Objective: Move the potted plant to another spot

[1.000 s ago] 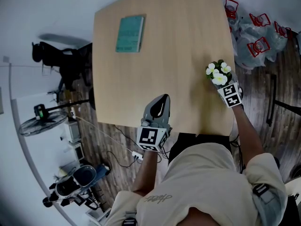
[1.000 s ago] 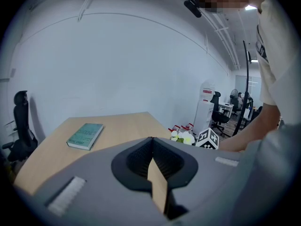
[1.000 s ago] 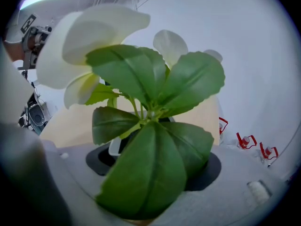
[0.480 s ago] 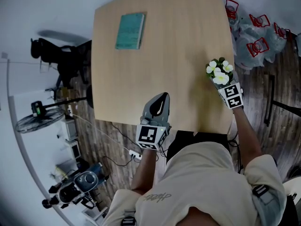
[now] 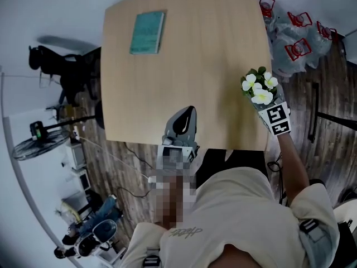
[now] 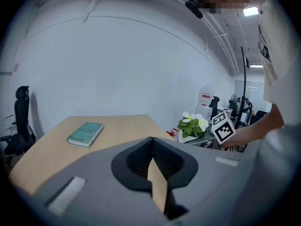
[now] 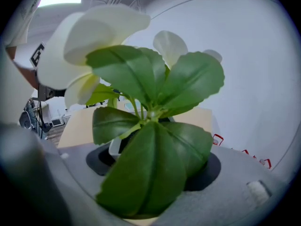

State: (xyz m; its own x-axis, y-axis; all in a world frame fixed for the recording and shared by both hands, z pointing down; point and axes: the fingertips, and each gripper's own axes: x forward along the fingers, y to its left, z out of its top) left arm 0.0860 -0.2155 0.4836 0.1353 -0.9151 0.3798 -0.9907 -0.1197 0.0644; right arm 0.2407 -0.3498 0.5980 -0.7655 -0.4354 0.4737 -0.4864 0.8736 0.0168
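right hand-held gripper [image 5: 261, 101] clamped on the white pot of the potted plant [image 5: 257, 87], whose leaves and flowers rise directly above its jaws. the pot appears lifted clear of the worktop [image 5: 212, 54], whose edge lies beneath this gripper. left hand-held gripper [image 5: 182, 128] hovers well apart from the plant, jaws together with nothing between them, a teal book [image 5: 148, 32] far ahead of it. progress, as judged: pick-up done; carrying to a new spot, setting down and release remain.
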